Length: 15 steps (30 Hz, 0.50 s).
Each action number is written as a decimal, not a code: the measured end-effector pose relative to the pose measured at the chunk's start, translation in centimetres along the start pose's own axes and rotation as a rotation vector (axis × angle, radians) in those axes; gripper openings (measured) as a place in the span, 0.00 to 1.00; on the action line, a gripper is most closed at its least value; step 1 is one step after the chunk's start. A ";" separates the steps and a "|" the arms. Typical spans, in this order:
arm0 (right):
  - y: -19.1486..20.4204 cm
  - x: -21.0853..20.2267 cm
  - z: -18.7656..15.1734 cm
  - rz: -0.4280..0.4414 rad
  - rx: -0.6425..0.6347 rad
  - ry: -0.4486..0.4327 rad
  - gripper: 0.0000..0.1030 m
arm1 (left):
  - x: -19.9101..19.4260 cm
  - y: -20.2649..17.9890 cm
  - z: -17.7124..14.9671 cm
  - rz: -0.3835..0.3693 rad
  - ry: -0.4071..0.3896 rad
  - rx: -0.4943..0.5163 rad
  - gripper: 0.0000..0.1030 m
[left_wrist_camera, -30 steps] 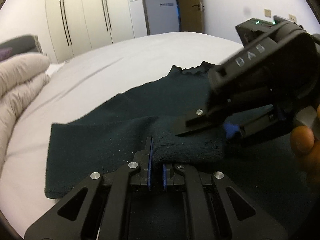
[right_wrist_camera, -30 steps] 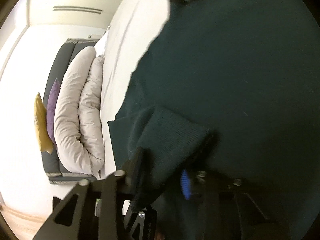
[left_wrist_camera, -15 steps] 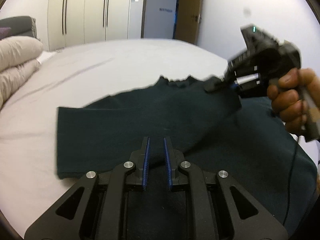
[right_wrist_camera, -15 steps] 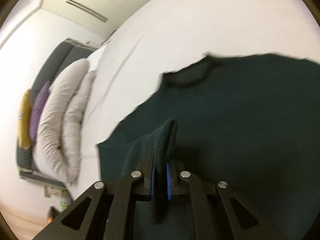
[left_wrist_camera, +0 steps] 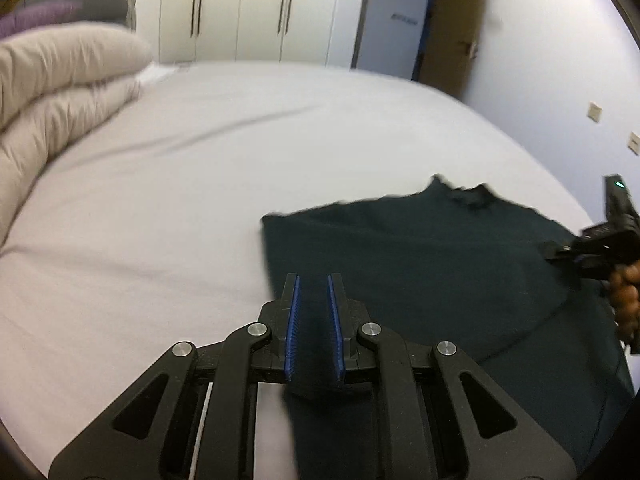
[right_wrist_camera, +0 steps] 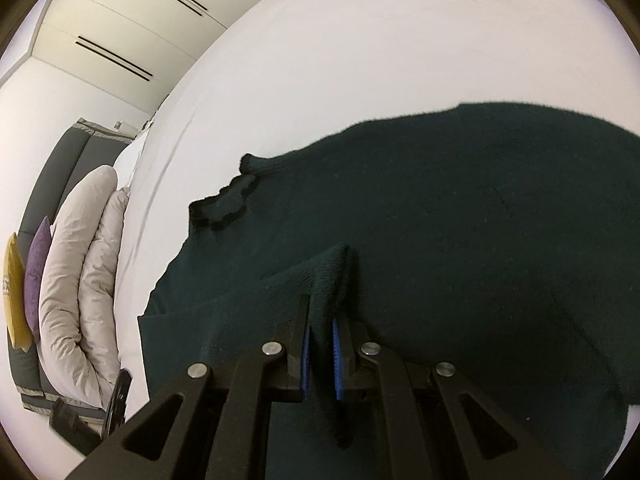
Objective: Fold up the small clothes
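Observation:
A dark green knit sweater point(left_wrist_camera: 420, 272) lies flat on the white bed sheet point(left_wrist_camera: 180, 200), its frilled collar point(right_wrist_camera: 228, 204) pointing away from me. My right gripper point(right_wrist_camera: 322, 312) is shut on the sleeve cuff point(right_wrist_camera: 328, 276), and the ribbed sleeve is lifted and folded across the sweater's body point(right_wrist_camera: 460, 220). In the left wrist view that right gripper point(left_wrist_camera: 560, 250) shows at the right edge, held by a hand point(left_wrist_camera: 624, 292). My left gripper point(left_wrist_camera: 313, 280) hovers over the sweater's left edge. Its blue pads stand a little apart, and only the sweater below shows through the gap.
A folded beige duvet point(left_wrist_camera: 52, 92) is piled at the left end of the bed. Purple and yellow cushions point(right_wrist_camera: 36, 264) lean on a grey headboard behind it. White wardrobes point(left_wrist_camera: 240, 12) and a doorway stand beyond the bed.
My left gripper let go of the cuff and drew away to the sweater's left edge. My right gripper closed on the cuff and carried the sleeve over the body.

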State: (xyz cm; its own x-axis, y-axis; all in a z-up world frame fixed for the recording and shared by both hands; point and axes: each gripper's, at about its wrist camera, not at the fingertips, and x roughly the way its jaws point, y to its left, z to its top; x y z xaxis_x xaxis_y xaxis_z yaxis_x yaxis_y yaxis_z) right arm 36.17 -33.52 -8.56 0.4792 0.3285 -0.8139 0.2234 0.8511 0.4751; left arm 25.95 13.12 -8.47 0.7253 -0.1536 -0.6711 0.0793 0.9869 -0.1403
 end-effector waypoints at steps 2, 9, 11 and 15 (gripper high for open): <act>-0.5 0.0 -0.3 0.029 0.045 0.016 0.15 | 1.0 0.6 -0.1 -0.008 0.031 -0.016 0.13; 1.3 -0.4 -2.4 0.027 -0.010 0.057 0.41 | 3.3 -2.4 -1.9 0.006 0.124 0.092 0.13; 1.8 -0.4 -2.9 -0.006 -0.040 0.069 0.38 | 3.4 -2.4 -1.9 0.009 0.128 0.109 0.13; 1.7 -0.4 -3.3 -0.082 -0.076 0.071 0.10 | 4.5 -3.3 -2.1 0.029 0.142 0.155 0.13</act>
State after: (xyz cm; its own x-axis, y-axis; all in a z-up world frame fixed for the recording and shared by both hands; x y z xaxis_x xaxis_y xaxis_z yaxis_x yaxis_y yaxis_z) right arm 33.60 -30.86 -8.54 0.3998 0.2822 -0.8721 0.1936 0.9040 0.3813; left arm 27.53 9.06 -12.59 0.6256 -0.1198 -0.7709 0.1718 0.9850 -0.0136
